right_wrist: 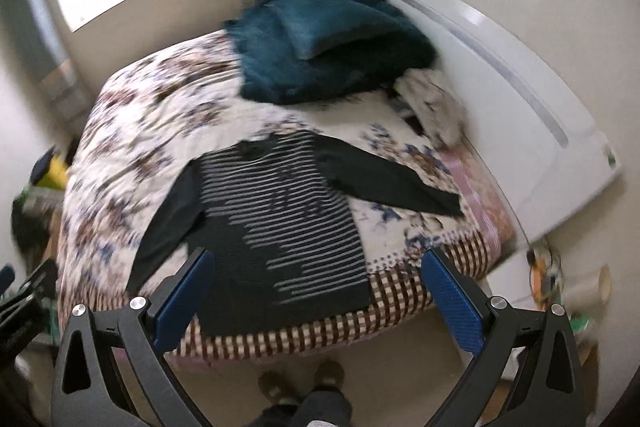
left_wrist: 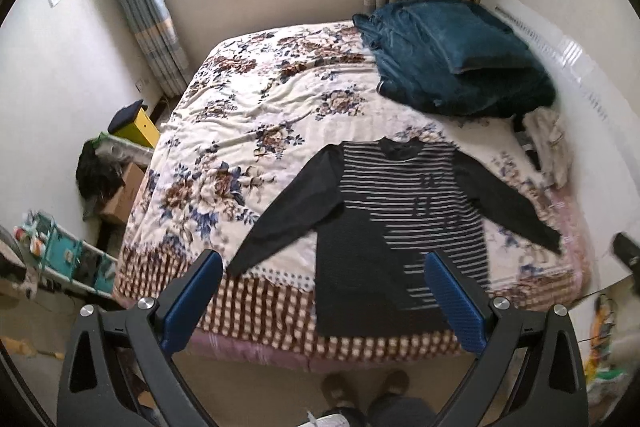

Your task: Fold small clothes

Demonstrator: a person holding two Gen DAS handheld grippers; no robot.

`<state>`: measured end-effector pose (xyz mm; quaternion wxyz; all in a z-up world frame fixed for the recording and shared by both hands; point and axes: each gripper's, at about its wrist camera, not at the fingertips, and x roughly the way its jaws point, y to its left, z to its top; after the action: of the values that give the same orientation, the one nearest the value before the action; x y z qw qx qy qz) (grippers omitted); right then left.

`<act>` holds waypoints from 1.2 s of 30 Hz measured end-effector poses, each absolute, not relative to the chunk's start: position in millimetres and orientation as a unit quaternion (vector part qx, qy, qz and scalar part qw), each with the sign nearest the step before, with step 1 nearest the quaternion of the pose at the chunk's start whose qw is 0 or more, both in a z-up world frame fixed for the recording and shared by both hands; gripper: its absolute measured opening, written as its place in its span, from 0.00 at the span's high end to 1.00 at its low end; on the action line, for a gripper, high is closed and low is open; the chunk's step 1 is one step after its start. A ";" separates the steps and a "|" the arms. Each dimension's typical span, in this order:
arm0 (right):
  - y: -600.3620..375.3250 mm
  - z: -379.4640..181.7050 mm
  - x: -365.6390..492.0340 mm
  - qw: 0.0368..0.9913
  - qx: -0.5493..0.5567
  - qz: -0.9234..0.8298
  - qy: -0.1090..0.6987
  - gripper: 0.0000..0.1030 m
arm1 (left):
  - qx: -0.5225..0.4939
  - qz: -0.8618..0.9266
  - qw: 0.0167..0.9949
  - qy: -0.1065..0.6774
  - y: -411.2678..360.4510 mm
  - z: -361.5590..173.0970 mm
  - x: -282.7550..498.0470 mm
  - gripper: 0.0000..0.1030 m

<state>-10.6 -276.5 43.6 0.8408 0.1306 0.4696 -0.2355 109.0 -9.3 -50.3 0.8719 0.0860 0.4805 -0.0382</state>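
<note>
A black long-sleeved top with white stripes lies flat, front up, on the near part of the bed, both sleeves spread outward and its hem at the bed's front edge. It also shows in the right wrist view. My left gripper is open and empty, held above the bed's front edge over the top's lower half. My right gripper is open and empty, held high over the hem. The right wrist view is blurred.
The bed has a floral cover. A folded teal blanket lies at its far right, a crumpled pale cloth beside it by the white headboard. Boxes and clutter stand on the floor left. The person's feet are below.
</note>
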 end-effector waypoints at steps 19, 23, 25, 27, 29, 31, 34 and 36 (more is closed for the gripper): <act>-586.9 -274.4 103.4 0.705 0.294 -0.354 0.540 0.00 | 0.112 -0.011 0.826 0.552 -186.1 -271.6 294.3 0.00; -655.8 -363.5 94.3 0.657 0.355 -0.383 0.544 0.00 | 0.109 0.009 0.803 0.586 -206.6 -344.7 322.4 0.00; -687.2 -404.9 83.0 0.635 0.389 -0.403 0.533 0.00 | 0.108 0.020 0.783 0.612 -213.7 -390.8 334.0 0.00; -717.9 -443.6 67.2 0.608 0.422 -0.435 0.513 0.00 | 0.111 0.026 0.769 0.628 -220.9 -426.2 341.8 0.00; -742.4 -472.2 52.2 0.585 0.440 -0.468 0.495 0.00 | 0.117 0.030 0.757 0.642 -228.7 -460.1 349.5 0.00; -764.2 -499.4 36.1 0.572 0.469 -0.488 0.463 0.00 | 0.125 0.031 0.746 0.653 -235.5 -491.9 353.6 0.00; -787.0 -530.5 17.1 0.551 0.519 -0.499 0.423 0.00 | 0.134 0.036 0.735 0.663 -244.3 -523.9 361.1 0.00; -799.1 -546.8 2.4 0.531 0.558 -0.509 0.383 0.01 | 0.130 0.039 0.731 0.669 -248.4 -538.2 366.3 0.00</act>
<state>2.4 -799.1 -546.8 0.5315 0.5583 0.3831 -0.5091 366.3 -248.4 -538.2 0.7309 0.1301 0.6689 0.0392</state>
